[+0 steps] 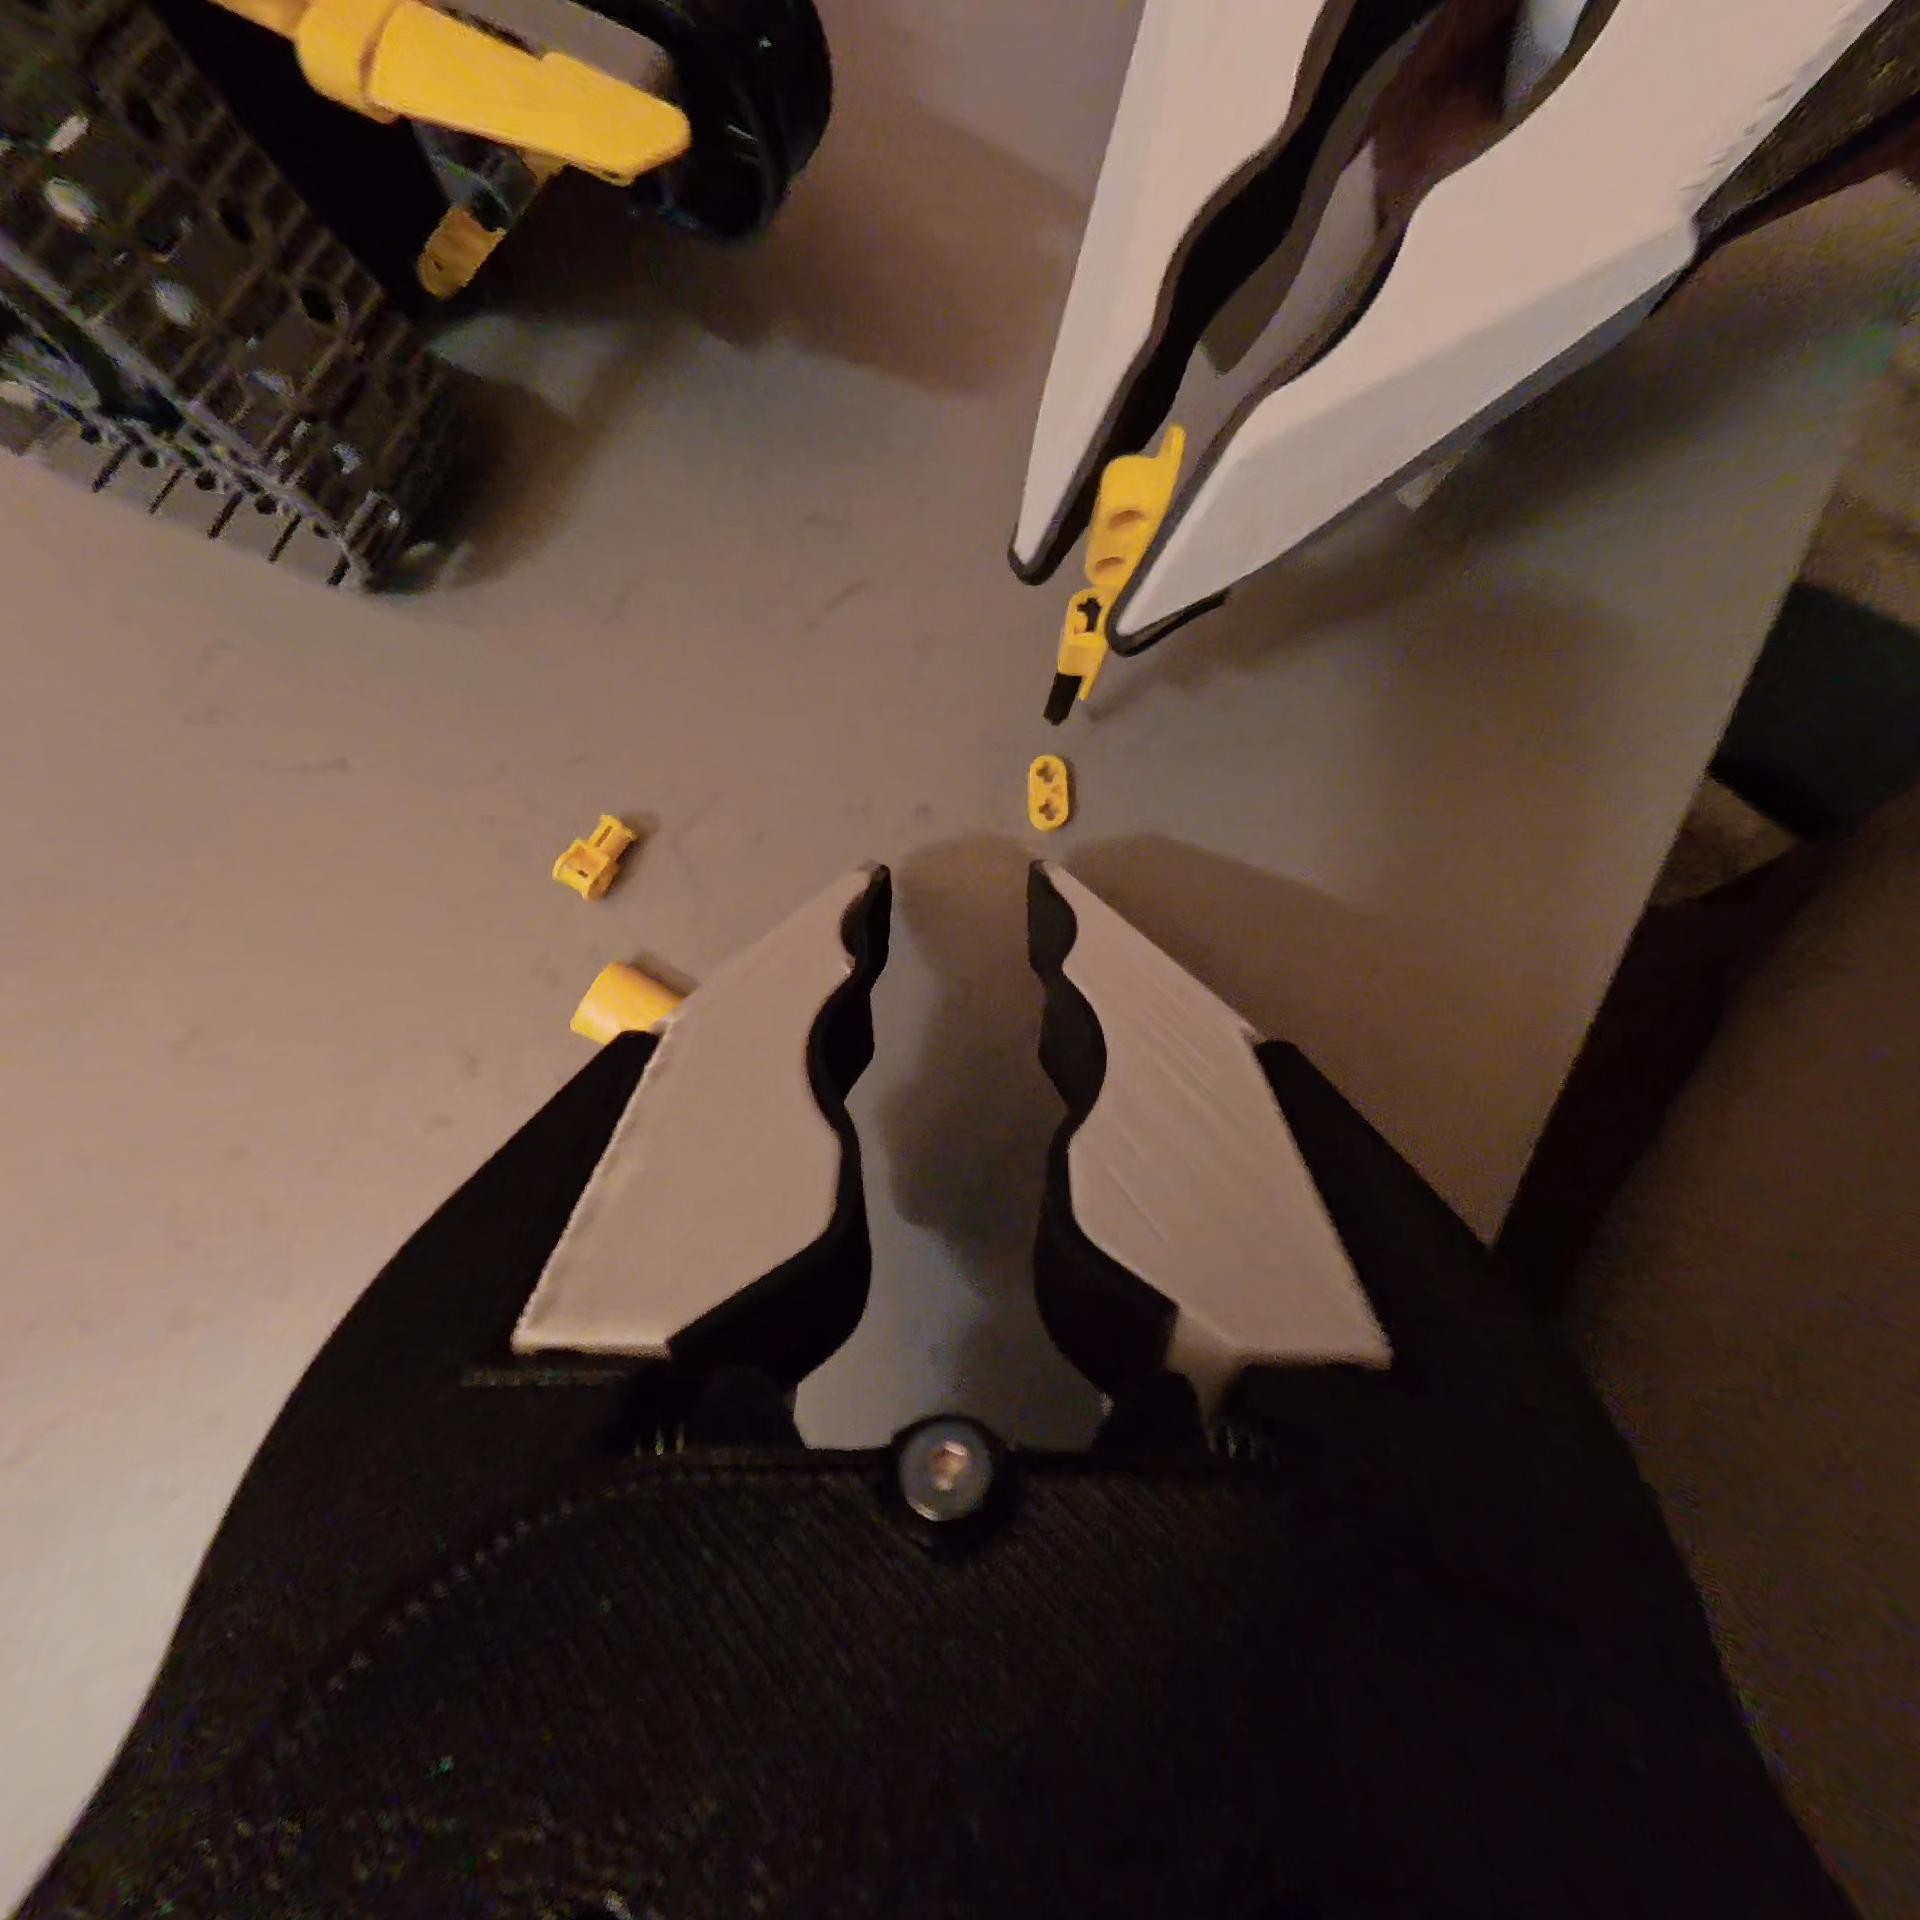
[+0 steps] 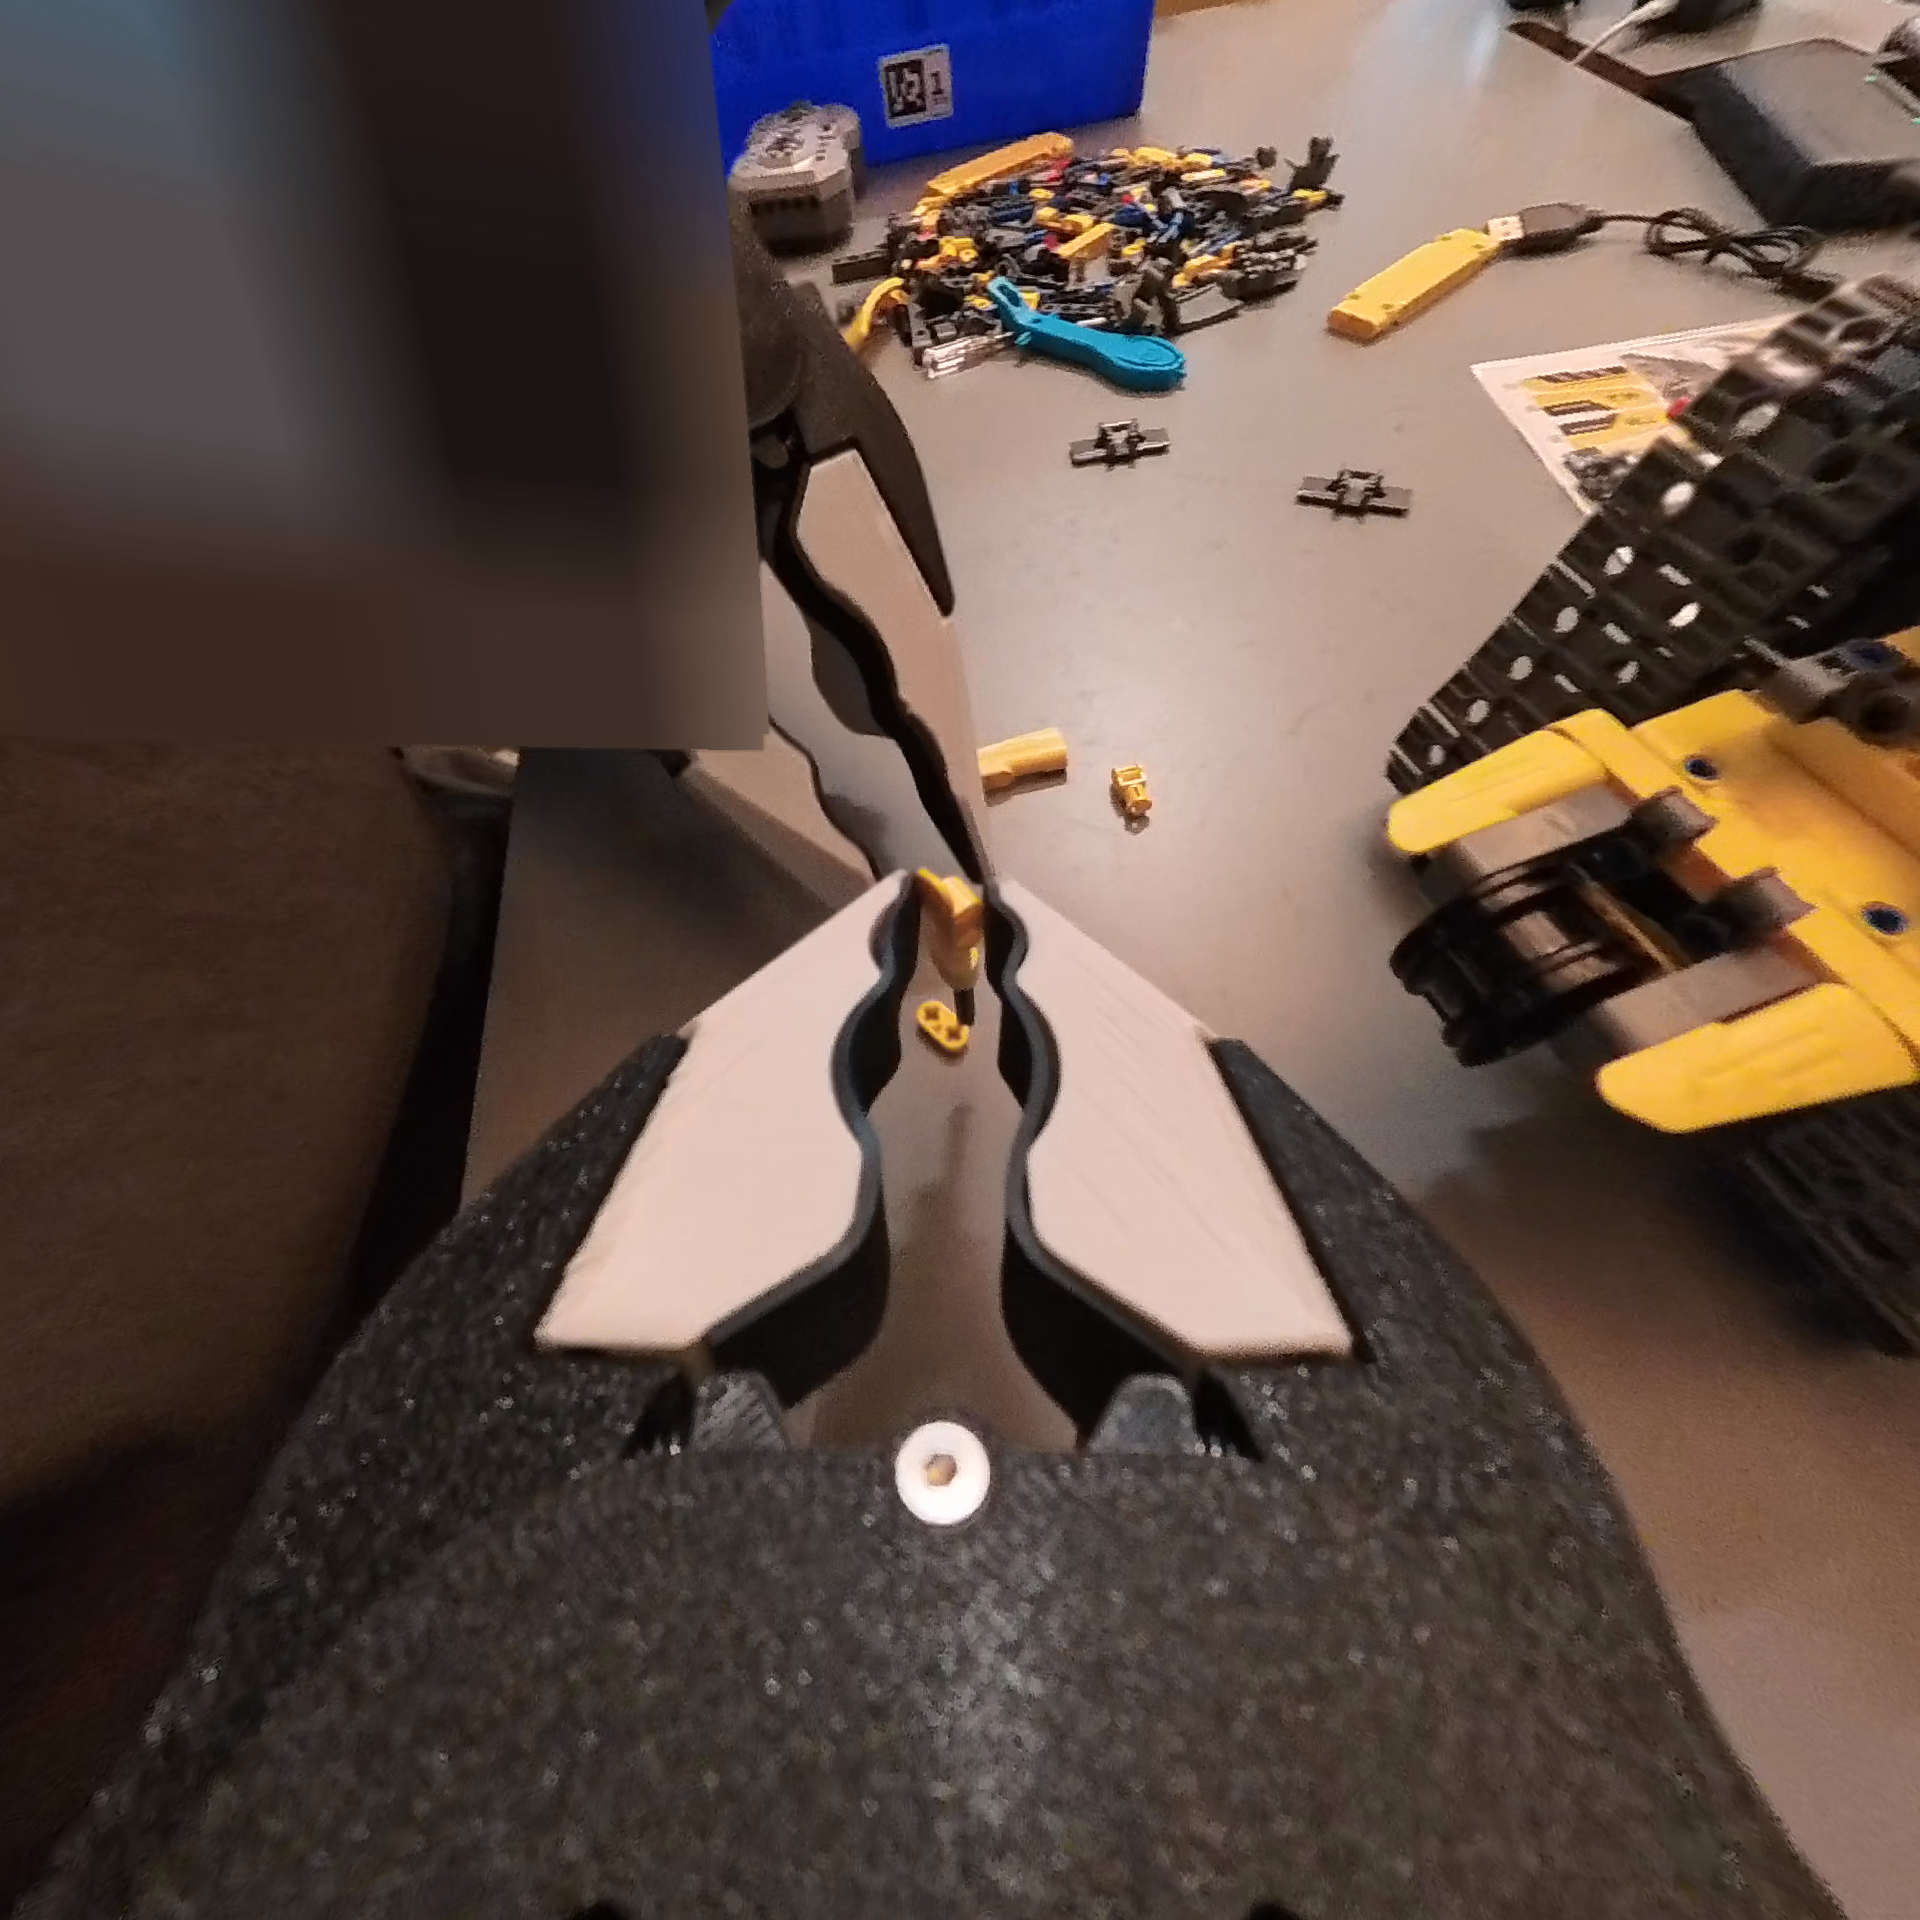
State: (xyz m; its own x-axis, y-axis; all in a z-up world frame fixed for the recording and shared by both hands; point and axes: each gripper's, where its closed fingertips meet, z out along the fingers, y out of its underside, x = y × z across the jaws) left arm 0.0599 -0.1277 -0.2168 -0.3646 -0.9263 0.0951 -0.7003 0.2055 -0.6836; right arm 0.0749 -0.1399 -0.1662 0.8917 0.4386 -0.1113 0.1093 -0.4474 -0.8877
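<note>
right claw [image 1: 1091, 592] clamped on yellow connector [image 1: 1127, 509] above table [image 1: 312, 935]; left claw [image 1: 958, 873] parted, empty, near yellow link [image 1: 1049, 792].

Left gripper [image 1: 958, 873]: black ribbed printed body, pale grey fingers [image 1: 727, 1101] lined with wavy black pads, one silver screw [image 1: 943, 1470] at lower centre. Right gripper [image 2: 945, 899]: speckled black body, matching grey fingers [image 2: 1153, 1164], one white screw [image 2: 941, 1487] at lower centre.
</note>
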